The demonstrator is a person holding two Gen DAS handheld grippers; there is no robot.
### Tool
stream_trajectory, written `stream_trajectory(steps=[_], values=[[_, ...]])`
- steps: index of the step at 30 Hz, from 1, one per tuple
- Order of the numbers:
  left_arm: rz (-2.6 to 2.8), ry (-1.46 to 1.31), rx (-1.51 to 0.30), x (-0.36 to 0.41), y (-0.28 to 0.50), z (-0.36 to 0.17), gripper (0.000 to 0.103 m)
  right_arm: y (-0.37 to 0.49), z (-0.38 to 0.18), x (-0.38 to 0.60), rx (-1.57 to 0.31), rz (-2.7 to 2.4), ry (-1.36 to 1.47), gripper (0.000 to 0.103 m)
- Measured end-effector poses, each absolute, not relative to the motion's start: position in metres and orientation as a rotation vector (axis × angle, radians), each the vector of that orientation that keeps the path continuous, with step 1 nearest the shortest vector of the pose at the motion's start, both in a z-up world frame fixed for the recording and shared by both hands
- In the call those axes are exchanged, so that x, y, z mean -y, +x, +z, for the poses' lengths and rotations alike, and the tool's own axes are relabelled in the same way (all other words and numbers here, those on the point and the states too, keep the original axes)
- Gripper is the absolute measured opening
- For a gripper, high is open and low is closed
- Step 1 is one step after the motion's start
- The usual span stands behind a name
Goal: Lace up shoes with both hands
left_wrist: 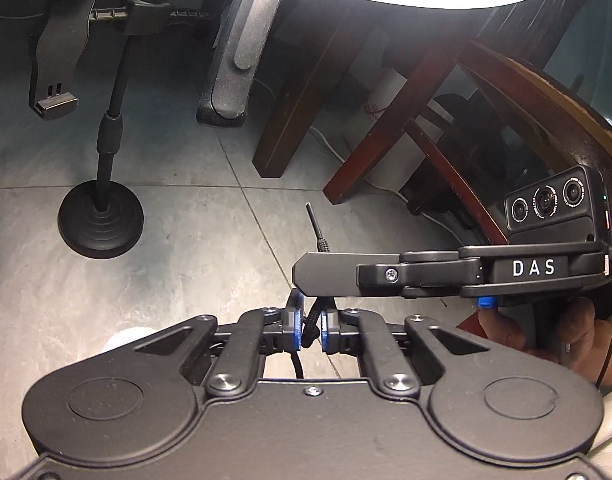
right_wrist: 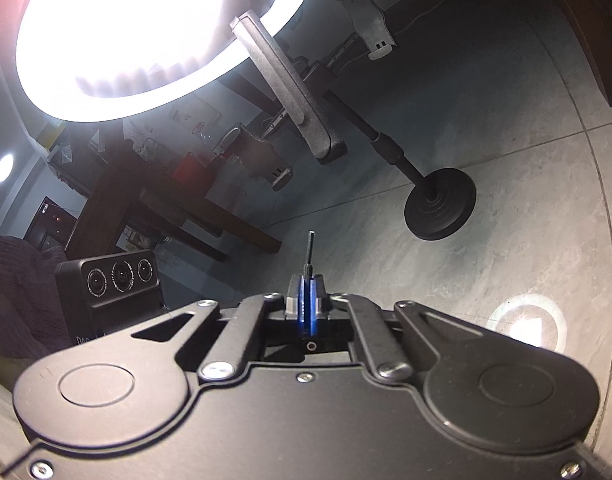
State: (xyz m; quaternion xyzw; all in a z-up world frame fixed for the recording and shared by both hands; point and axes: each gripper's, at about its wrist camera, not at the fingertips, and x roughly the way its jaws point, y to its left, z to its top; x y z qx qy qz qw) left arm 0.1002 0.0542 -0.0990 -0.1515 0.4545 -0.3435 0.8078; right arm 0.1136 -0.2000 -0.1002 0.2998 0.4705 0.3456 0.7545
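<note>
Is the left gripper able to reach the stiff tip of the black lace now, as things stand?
Probably not directly. The left gripper is shut on the black lace lower down, and the right gripper clamps just below the tip, lying across the way.

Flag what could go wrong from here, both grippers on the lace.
1. The right gripper pinches the shoelace just behind its aglet; a short tip could slip out under pull.
2. The left gripper clamps a bunched loop of the same lace close by, so little slack; a tug may yank it free.
3. No shoe in view; aiming at an eyelet is blind.
</note>
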Motion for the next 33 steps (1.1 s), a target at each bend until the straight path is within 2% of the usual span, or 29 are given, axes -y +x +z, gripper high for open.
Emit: stream_trajectory(steps=[7,8,10,11,12,13,14,22,33], values=[[-0.728,-0.329,-0.976,-0.052,0.100,-0.096,0.004,0.113,-0.100,0.200,-1.014,0.746,0.652,0.004],[-0.717,-0.326,-0.997,-0.052,0.102,-0.098,0.005,0.113,-0.100,0.200,-1.015,0.745,0.650,0.004],[-0.706,-0.305,-1.064,-0.051,0.106,-0.104,0.014,0.113,-0.099,0.199,-1.012,0.737,0.626,0.004],[-0.704,-0.282,-1.099,-0.051,0.108,-0.106,0.030,0.113,-0.099,0.199,-1.013,0.734,0.612,0.004],[-0.697,-0.250,-1.124,-0.054,0.107,-0.109,0.057,0.113,-0.099,0.199,-1.017,0.726,0.583,0.004],[-0.684,-0.200,-1.144,-0.058,0.102,-0.112,0.068,0.112,-0.100,0.199,-1.018,0.714,0.545,0.004],[-0.672,-0.156,-1.154,-0.062,0.098,-0.115,0.074,0.110,-0.100,0.197,-1.020,0.709,0.504,0.004],[-0.662,0.245,-1.251,-0.040,0.043,-0.139,0.074,0.101,-0.106,0.189,-1.037,0.724,0.410,0.004],[-0.669,0.280,-1.316,-0.037,0.038,-0.137,0.072,0.092,-0.111,0.183,-1.058,0.736,0.327,0.004]])
